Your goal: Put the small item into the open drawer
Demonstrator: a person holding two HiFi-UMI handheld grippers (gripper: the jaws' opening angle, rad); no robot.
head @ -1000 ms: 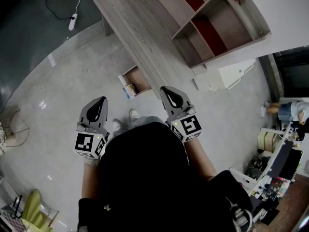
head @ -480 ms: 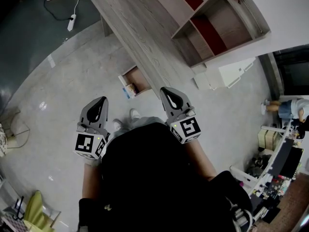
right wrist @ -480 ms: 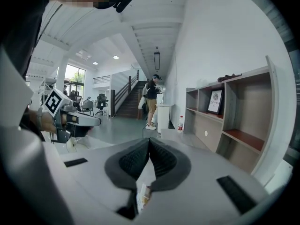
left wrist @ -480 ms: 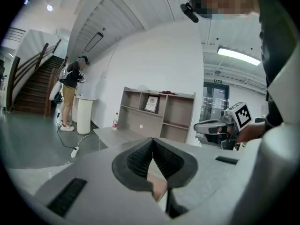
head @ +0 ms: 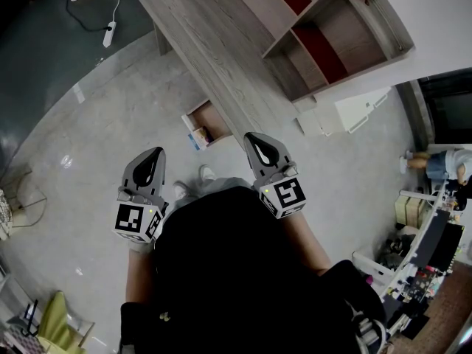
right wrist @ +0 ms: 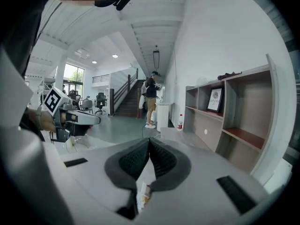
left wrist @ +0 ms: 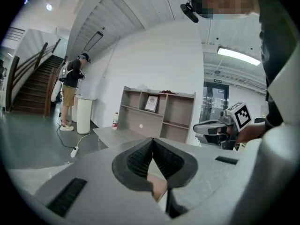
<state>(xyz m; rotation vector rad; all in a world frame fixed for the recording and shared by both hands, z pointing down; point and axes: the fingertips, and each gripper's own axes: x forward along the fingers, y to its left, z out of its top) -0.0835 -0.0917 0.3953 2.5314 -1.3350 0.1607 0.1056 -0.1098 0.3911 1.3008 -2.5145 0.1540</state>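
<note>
I stand on the floor in front of a grey wooden desk (head: 214, 43). Under its front edge an open drawer (head: 210, 119) sticks out, with a small colourful box (head: 196, 137) at its near end. A small red-capped bottle (left wrist: 115, 121) stands at the desk's far end. My left gripper (head: 151, 155) is held at waist height, left of the drawer, its jaws shut with nothing between them. My right gripper (head: 255, 139) hovers by the desk edge, right of the drawer, also shut and empty. Both jaw pairs meet at their tips in the gripper views: left (left wrist: 153, 139), right (right wrist: 149, 139).
A shelf unit (head: 324, 35) with red-lined compartments stands on the desk's far side. A power strip (head: 111, 33) with its cord lies on the dark floor beyond. A person (left wrist: 72, 95) stands by a white bin (left wrist: 84, 114) near the stairs. White panels (head: 354, 113) lean by the wall.
</note>
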